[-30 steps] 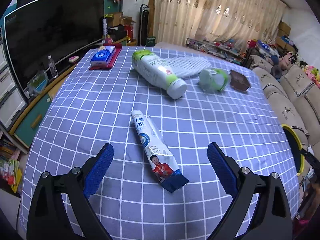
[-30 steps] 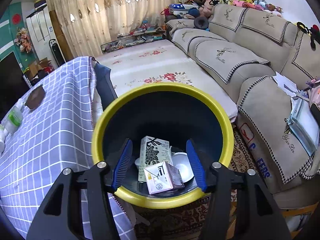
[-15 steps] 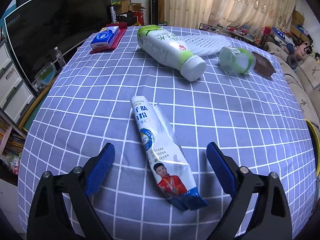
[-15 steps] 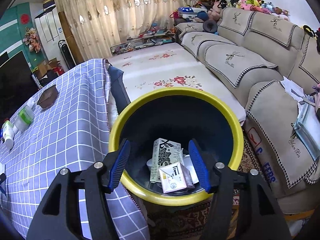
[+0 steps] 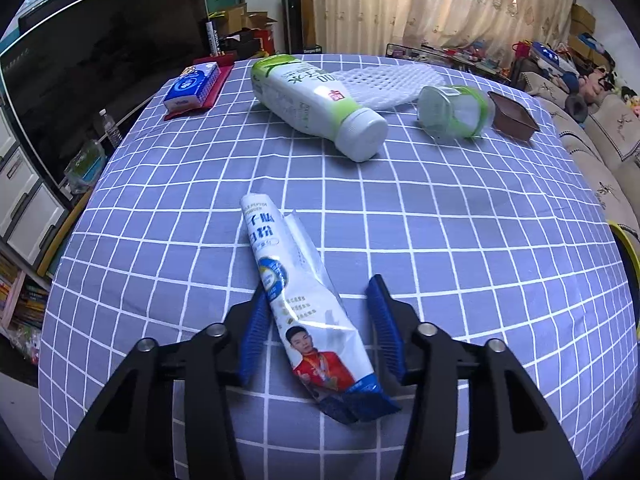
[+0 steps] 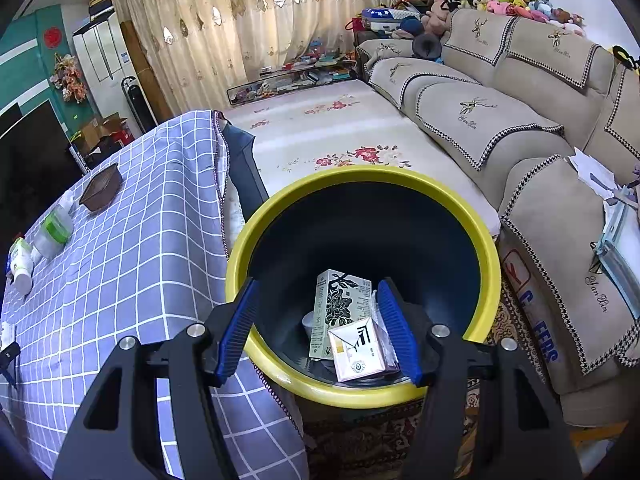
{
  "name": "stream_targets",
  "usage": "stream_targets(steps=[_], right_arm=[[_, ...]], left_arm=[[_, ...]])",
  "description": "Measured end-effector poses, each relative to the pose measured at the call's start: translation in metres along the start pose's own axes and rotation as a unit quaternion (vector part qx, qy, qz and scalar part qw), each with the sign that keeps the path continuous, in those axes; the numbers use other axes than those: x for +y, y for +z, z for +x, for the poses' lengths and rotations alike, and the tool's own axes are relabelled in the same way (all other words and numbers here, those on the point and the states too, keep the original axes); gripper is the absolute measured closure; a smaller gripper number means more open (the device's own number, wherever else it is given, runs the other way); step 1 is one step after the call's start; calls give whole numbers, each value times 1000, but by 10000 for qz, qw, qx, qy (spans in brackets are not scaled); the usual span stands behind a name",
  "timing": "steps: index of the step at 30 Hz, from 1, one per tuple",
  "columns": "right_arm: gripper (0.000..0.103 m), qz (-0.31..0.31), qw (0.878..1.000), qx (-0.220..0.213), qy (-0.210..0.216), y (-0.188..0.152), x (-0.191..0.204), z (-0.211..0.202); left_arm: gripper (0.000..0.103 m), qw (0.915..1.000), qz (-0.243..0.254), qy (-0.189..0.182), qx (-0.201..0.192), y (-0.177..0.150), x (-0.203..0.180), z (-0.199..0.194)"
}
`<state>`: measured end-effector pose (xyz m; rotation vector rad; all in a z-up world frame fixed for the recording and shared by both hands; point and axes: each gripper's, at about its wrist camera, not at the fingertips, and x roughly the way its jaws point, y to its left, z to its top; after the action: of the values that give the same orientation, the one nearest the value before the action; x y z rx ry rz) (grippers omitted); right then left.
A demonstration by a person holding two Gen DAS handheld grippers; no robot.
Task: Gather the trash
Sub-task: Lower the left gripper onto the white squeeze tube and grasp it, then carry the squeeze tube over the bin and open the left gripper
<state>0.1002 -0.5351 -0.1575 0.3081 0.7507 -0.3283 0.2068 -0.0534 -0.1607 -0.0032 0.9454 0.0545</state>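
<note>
A white and blue powder sachet (image 5: 304, 300) lies flat on the checked tablecloth (image 5: 460, 240). My left gripper (image 5: 318, 328) straddles its lower half, jaws partly closed; the left pad (image 5: 256, 330) touches the sachet, the right pad (image 5: 384, 328) stands a little apart. A white and green bottle (image 5: 316, 104) and a clear green-banded jar (image 5: 456, 110) lie further back. My right gripper (image 6: 316, 332) is open and empty above the yellow-rimmed bin (image 6: 486, 240), which holds a tall box (image 6: 340, 308) and a small carton (image 6: 358, 350).
A tissue pack (image 5: 192, 86), white foam mesh (image 5: 384, 82) and a brown tray (image 5: 514, 118) sit at the table's far side. A TV (image 5: 100, 80) stands left. The bin stands beside the table's edge (image 6: 222, 184), with a sofa (image 6: 520, 100) to the right.
My left gripper has moved forward over the sachet and its jaws have narrowed around it. My right gripper has drifted back from the bin, still open.
</note>
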Motion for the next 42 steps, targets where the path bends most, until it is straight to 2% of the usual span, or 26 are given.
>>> stream_targets(steps=[4, 10, 16, 20, 24, 30, 37, 42], right_arm=[[44, 30, 10000, -15, 28, -1, -3, -2], [44, 71, 9999, -60, 80, -1, -6, -8], [44, 145, 9997, -139, 124, 0, -13, -16], [44, 236, 9993, -245, 145, 1, -21, -24], [44, 352, 9986, -357, 142, 4, -34, -34], [44, 603, 9970, -478, 16, 5, -63, -46], [44, 888, 9945, -539, -161, 5, -96, -55], [44, 1002, 9933, -521, -260, 5, -114, -57]], left_arm=[[73, 9998, 130, -133, 5, -4, -5, -5], [74, 9979, 441, -478, 16, -12, -23, -13], [74, 9927, 812, -888, -91, -10, -57, -28], [74, 9870, 1098, -1165, -163, -4, -85, -38], [74, 9777, 1486, -1462, -271, 5, -126, -47], [74, 9532, 2170, -2078, -332, 15, -205, -60], [74, 9165, 2894, -2757, -172, 19, -309, -62], [74, 8977, 3284, -2937, 7, 18, -375, -53]])
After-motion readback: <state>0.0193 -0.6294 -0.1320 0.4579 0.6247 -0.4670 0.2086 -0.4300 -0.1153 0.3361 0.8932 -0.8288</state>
